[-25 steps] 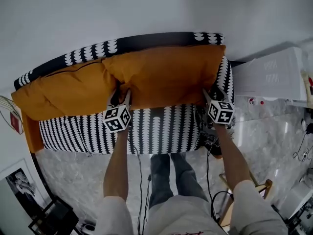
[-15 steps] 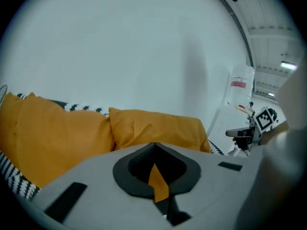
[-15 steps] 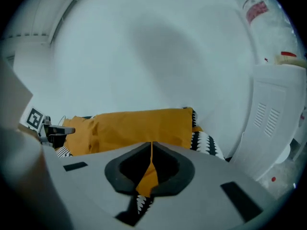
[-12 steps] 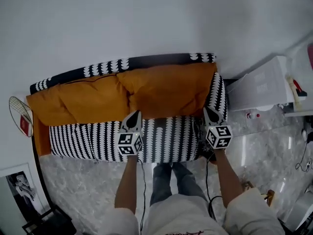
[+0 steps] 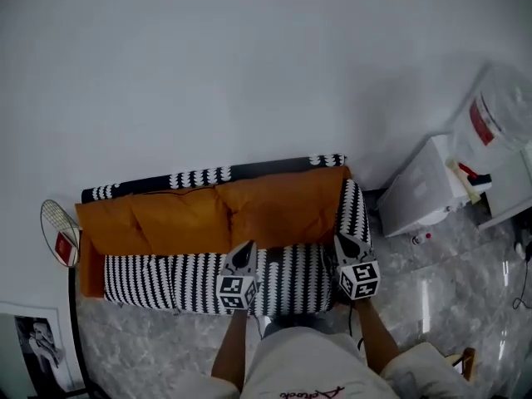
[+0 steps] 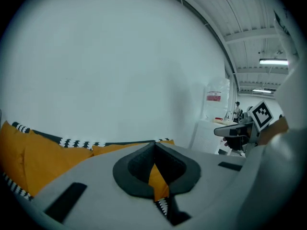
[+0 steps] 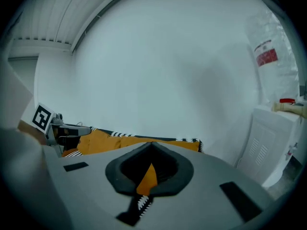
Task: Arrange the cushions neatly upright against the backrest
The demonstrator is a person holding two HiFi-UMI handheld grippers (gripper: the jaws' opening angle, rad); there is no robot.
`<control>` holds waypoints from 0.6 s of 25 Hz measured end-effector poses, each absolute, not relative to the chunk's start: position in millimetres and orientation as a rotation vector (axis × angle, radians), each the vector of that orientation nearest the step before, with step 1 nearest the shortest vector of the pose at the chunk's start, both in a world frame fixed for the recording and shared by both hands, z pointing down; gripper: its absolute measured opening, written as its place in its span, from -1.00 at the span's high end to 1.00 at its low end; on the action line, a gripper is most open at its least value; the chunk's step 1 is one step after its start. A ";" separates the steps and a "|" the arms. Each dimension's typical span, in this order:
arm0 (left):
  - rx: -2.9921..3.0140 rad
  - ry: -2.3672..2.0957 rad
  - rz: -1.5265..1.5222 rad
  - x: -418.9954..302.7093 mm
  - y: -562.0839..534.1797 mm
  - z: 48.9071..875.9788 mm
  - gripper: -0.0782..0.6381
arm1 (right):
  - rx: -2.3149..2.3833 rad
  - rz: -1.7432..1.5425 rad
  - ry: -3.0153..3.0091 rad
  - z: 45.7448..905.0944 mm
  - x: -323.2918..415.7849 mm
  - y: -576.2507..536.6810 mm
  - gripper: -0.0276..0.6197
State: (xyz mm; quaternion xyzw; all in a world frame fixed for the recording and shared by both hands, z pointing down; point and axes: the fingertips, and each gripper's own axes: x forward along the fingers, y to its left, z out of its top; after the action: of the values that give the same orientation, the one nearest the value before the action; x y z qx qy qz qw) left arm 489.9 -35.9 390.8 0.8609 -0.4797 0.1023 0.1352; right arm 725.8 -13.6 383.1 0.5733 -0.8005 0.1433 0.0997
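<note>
The cushions [image 5: 278, 210], two and orange, lie beyond both tongs and are held by neither. The left tongs [image 5: 248, 248] are closed with nothing between the jaws. In the left gripper view the left tongs [image 6: 154, 147] have their dark pads pressed together, and only a sliver of orange cushion [image 6: 43, 159] and patterned fabric shows through the slit, farther off and lower. The right tongs [image 5: 342, 241] are closed and empty too. In the right gripper view the right tongs [image 7: 152, 147] point over the same cushions [image 7: 103, 140], which sit well clear of the tips.

In the head view both tongs are held in front of the black-and-white patterned sofa [image 5: 166, 279]. The left tip points toward the lower edge of the cushion at the view's right, and the right tip is by the sofa's arm. The two cushions stand side by side along the backrest [image 5: 208, 175], slightly overlapping in the middle. A white wall [image 5: 249, 73] is behind, a white cabinet [image 5: 424, 194] stands beside the sofa, and a marbled floor [image 5: 465, 298] lies below.
</note>
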 end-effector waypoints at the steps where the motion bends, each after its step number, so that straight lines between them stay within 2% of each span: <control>1: 2.508 -1.392 0.293 491.1 -29.6 379.8 0.70 | 1.692 0.410 -2.376 373.5 724.3 -6.4 0.83; 7: 2.608 -1.409 0.242 507.3 -13.8 330.0 0.70 | 1.684 0.326 -2.448 331.8 722.4 11.5 0.83; 15: 2.551 -1.413 0.229 506.8 18.4 342.6 0.70 | 1.610 0.329 -2.493 329.6 709.1 41.7 0.83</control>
State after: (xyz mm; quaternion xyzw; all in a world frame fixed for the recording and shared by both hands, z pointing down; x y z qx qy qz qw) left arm 506.8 18.4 342.6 0.8671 -0.4800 0.0779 0.1079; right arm 709.1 41.7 329.6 0.5375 -0.8324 0.1099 0.0776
